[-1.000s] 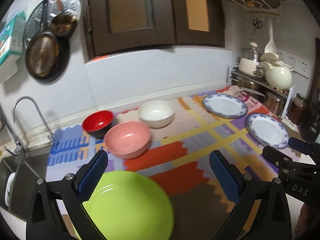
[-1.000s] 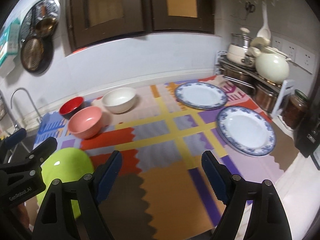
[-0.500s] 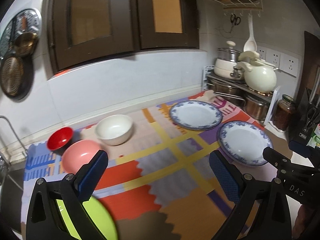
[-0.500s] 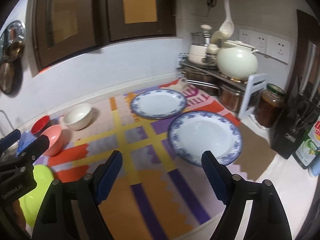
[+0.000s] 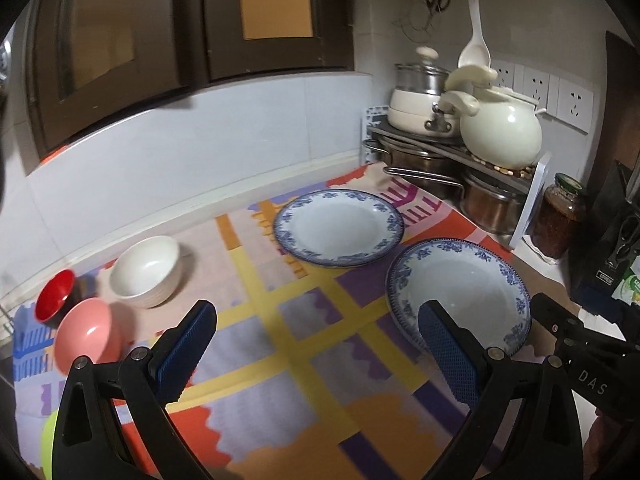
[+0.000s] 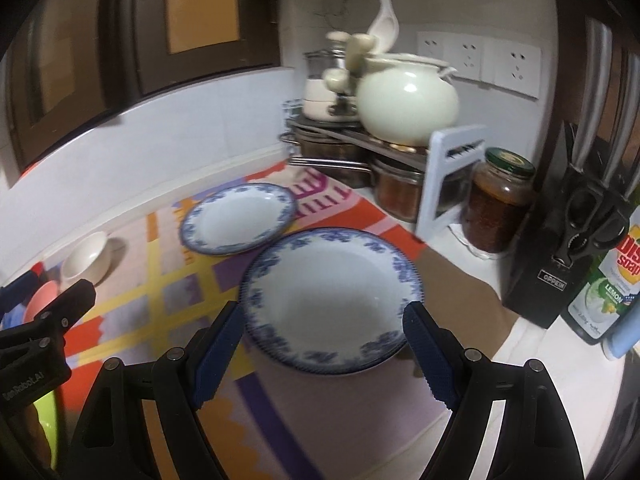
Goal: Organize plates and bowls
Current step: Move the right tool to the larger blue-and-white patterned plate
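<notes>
Two white plates with blue flowered rims lie on the patterned mat: the near plate (image 6: 330,300) (image 5: 460,296) and the far plate (image 6: 238,218) (image 5: 338,227). My right gripper (image 6: 324,354) stands open, with the near plate's front edge showing between its blue pads and nothing gripped. My left gripper (image 5: 318,354) is open over bare mat, left of the near plate. A white bowl (image 5: 146,271), a pink bowl (image 5: 86,334) and a red bowl (image 5: 54,294) sit at the left. A sliver of a lime green plate (image 5: 47,446) shows at the bottom left.
A metal rack (image 5: 440,148) at the back right carries a cream pot (image 5: 500,136) and steel pans. A jar (image 6: 500,208), a knife block (image 6: 568,248) and a dish soap bottle (image 6: 608,288) stand at the right. Dark cabinets hang above the white wall.
Both grippers have swept to the right along the counter, away from the green plate and the bowls, and the near blue plate now lies between the right gripper's fingers. Both stayed open.
</notes>
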`<state>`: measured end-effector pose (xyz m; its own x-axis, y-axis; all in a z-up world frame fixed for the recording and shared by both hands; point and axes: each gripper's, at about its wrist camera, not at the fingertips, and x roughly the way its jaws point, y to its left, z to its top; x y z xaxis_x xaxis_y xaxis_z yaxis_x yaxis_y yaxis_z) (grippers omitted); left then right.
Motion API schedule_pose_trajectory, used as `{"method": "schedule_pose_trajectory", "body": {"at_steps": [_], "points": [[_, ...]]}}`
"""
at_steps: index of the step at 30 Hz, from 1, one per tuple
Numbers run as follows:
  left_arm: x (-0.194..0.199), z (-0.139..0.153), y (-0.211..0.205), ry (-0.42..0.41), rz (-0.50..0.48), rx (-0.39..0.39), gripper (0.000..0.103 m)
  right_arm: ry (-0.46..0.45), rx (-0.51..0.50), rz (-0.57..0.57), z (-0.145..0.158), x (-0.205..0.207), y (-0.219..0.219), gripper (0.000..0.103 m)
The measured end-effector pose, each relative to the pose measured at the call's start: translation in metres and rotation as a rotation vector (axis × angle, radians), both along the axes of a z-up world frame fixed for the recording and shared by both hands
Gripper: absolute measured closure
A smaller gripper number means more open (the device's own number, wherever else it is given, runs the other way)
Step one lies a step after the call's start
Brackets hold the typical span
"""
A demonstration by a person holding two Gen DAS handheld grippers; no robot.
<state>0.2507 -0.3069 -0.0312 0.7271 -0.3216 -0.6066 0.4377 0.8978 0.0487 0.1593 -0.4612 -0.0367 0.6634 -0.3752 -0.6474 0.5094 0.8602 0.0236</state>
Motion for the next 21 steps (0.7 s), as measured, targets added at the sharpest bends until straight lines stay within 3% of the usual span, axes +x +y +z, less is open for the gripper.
{"method": "schedule_pose_trajectory", "body": {"at_steps": [16,21], "points": [[0.058,-0.061,-0.080,0.085,-0.052,0.079,0.006,0.064,0.053,-0.088,-0.054,0.039,-0.089,0.021],[0.074,-0.083,-0.095,0.145,-0.069,0.111,0.015,0.099,0.064,-0.093,-0.074,0.052,-0.106,0.021]]}}
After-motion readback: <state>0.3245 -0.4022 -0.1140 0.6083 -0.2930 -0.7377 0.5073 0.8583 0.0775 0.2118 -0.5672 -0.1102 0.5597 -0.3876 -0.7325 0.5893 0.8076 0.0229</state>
